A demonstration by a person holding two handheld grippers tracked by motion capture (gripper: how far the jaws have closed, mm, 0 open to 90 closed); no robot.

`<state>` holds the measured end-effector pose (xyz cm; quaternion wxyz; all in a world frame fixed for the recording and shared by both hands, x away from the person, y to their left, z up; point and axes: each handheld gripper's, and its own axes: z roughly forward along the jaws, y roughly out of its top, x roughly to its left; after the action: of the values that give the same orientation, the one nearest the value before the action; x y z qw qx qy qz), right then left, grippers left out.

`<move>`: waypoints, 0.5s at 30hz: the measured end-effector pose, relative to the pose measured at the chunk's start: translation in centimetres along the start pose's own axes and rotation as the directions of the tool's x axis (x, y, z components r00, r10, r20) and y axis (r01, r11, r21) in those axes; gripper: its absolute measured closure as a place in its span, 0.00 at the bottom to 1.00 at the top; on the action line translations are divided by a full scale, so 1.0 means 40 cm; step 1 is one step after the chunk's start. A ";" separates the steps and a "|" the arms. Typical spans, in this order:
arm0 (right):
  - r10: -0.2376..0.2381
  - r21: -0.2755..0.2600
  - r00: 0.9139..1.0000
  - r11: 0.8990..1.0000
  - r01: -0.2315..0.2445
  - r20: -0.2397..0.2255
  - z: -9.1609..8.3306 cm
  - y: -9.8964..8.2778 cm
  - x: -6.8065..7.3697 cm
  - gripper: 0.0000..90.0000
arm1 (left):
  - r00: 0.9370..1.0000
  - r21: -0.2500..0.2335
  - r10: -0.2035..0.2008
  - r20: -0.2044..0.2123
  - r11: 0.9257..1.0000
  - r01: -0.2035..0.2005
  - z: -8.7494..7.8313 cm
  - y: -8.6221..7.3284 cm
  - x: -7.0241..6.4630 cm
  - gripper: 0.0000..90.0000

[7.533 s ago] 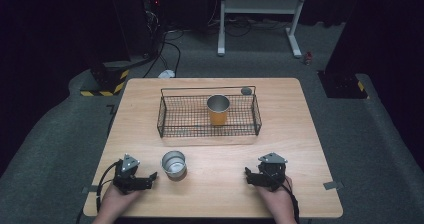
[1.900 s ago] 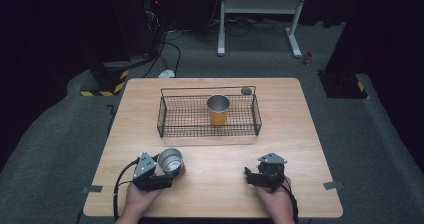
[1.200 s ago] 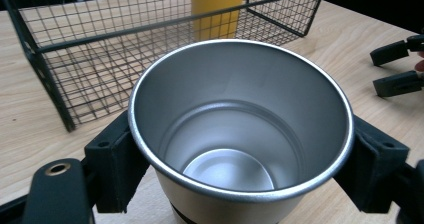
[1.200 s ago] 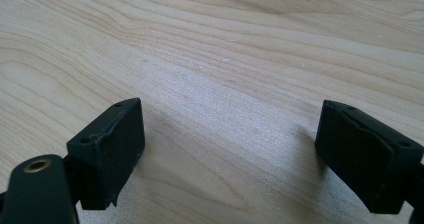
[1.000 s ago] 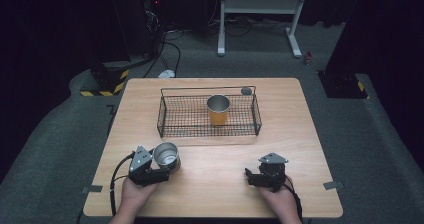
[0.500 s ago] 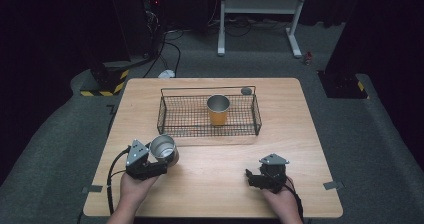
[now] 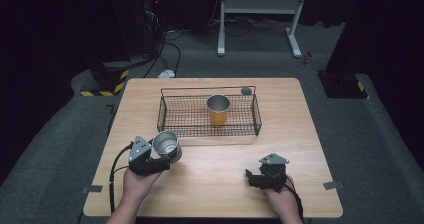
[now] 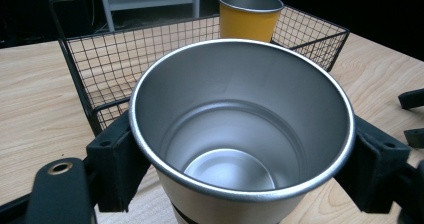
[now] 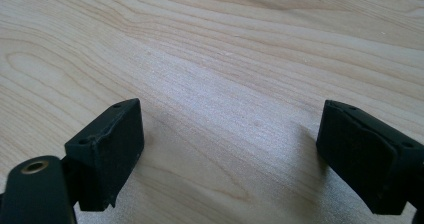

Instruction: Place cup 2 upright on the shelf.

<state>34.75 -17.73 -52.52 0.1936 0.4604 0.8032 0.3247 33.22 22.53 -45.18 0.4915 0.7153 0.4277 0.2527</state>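
The left gripper (image 7: 161, 160) is clamping the steel cup (image 7: 166, 145) just in front of the basket (image 7: 167, 115), so it should be clearing the rim level, while the right gripper (image 7: 256, 178) is idling agape.

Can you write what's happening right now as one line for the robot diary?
left gripper: shut on silver cup, off table | right gripper: open, empty, over table | yellow cup: upright in wire basket
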 end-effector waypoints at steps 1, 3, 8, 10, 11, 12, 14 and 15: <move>0.002 0.001 1.000 1.000 -0.002 0.000 0.000 0.000 0.000 0.13 | 1.000 0.001 0.003 -0.001 1.000 -0.003 0.001 0.002 0.001 0.21; 0.000 0.000 1.000 1.000 0.000 0.000 0.000 0.000 0.000 0.13 | 1.000 -0.003 -0.001 -0.005 1.000 0.001 0.005 0.007 0.002 0.21; 0.002 0.002 1.000 1.000 -0.002 0.000 0.000 0.000 0.001 0.13 | 1.000 -0.006 0.000 -0.009 1.000 0.000 0.015 0.019 0.001 0.21; 0.001 0.003 1.000 1.000 -0.001 0.001 0.000 0.000 0.001 0.13 | 1.000 -0.007 0.002 -0.010 1.000 -0.002 0.020 0.024 0.002 0.21; 0.001 0.003 1.000 1.000 -0.001 0.001 0.000 0.000 0.001 0.13 | 1.000 -0.013 0.008 -0.013 1.000 -0.008 0.022 0.027 0.004 0.21; 0.001 0.003 1.000 1.000 -0.001 0.001 0.000 0.000 0.001 0.13 | 1.000 -0.017 0.006 -0.014 1.000 -0.006 0.025 0.029 0.004 0.21; 0.001 0.003 1.000 1.000 -0.001 0.001 0.000 0.000 0.001 0.13 | 0.999 -0.013 0.021 -0.024 1.000 -0.022 0.029 0.038 0.006 0.21; 0.001 0.003 1.000 1.000 -0.001 0.001 0.000 0.000 0.001 0.13 | 0.999 -0.016 0.021 -0.025 1.000 -0.021 0.031 0.042 0.007 0.21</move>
<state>34.72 -17.69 -52.51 0.1932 0.4613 0.8032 0.3236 34.94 21.90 -44.15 0.4893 0.7124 0.4243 0.2702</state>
